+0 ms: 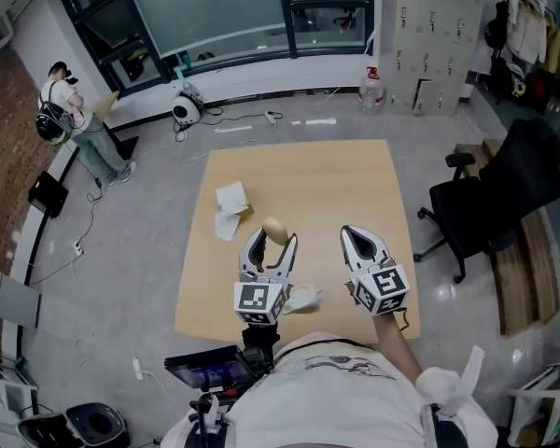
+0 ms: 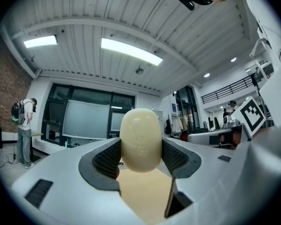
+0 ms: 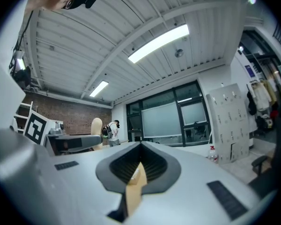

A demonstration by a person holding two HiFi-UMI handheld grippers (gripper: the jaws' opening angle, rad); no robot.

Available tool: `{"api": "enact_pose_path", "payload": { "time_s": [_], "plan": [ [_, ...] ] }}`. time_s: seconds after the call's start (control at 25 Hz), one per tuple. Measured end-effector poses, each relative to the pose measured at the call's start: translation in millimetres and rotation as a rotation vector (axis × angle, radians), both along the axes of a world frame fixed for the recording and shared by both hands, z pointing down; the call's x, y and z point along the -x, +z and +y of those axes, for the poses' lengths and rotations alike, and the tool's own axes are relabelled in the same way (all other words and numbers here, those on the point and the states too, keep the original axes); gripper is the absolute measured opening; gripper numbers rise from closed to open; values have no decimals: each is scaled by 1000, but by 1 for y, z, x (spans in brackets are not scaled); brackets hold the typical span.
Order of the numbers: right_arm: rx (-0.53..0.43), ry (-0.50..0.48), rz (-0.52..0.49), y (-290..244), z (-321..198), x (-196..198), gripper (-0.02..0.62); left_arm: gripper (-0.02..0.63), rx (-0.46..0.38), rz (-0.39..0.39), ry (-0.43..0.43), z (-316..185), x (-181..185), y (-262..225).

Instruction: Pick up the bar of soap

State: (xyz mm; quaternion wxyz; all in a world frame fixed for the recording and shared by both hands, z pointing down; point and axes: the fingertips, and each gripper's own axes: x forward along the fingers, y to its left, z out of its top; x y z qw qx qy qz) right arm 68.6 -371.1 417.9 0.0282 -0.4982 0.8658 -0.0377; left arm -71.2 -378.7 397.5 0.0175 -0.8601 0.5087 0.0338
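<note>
Bar of soap pinched upright between left gripper pads, gripped on both flanks for firm hold. Apparently raised off table, near centre. Right gripper idle to right, jaws closed together, empty, likely parked out of way.

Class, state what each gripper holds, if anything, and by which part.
Left gripper: bar of soap, pinched across its sides, one rounded end sticking out past the jaws. Right gripper: shut, nothing held.
</note>
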Motion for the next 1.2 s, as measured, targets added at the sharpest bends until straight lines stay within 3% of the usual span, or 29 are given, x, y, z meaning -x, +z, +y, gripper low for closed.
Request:
{"api": "enact_pose_path", "payload": {
  "time_s": [1.2],
  "plan": [
    [2, 58, 12, 3, 10, -14, 3, 258, 7, 7, 45, 8, -15, 5]
  ]
}}
